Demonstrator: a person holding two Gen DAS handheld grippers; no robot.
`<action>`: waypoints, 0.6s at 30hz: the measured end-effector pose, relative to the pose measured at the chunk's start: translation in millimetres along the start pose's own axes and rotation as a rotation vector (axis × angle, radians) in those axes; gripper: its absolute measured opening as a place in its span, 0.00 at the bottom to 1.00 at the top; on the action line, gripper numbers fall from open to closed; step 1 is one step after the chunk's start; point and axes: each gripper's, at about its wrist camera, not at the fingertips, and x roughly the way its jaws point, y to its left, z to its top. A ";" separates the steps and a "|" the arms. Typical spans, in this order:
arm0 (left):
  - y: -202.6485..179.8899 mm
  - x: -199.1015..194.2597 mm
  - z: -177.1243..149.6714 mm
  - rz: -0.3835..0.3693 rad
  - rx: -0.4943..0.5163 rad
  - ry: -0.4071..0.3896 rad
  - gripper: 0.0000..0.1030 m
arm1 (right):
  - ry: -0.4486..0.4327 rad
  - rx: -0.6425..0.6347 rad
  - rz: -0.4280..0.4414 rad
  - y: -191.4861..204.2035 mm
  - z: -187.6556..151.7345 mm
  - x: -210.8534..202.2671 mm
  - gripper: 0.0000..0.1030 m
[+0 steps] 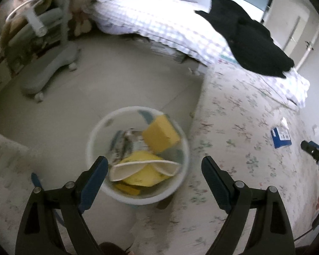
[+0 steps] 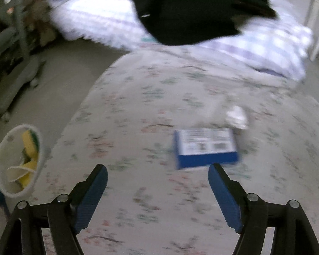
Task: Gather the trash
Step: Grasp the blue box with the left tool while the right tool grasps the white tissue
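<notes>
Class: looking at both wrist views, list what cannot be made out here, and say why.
- Blue box label: motion blur, right wrist view.
- White crumpled item behind it: blurred, identity unclear.
- White bin bottom contents: covered by yellow items, left wrist view.
- Right gripper: cut off by the frame edge.

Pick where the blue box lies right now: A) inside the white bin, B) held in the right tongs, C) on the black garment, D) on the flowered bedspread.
D: the blue box rests on the flowered bedspread, ahead of the open, empty right tongs.
</notes>
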 end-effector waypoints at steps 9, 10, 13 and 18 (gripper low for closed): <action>-104.5 23.8 3.0 -0.074 0.148 0.020 0.89 | 0.002 0.154 -0.070 -93.7 -16.3 -10.9 0.81; -118.1 25.5 2.8 -0.086 0.167 0.016 0.89 | 0.006 0.164 -0.075 -102.5 -19.3 -11.1 0.81; -158.9 33.6 0.7 -0.129 0.226 0.014 0.89 | 0.015 0.192 -0.097 -129.6 -28.2 -11.5 0.81; -230.2 52.7 0.8 -0.193 0.386 0.017 0.89 | 0.020 0.252 -0.121 -170.2 -42.7 -13.0 0.82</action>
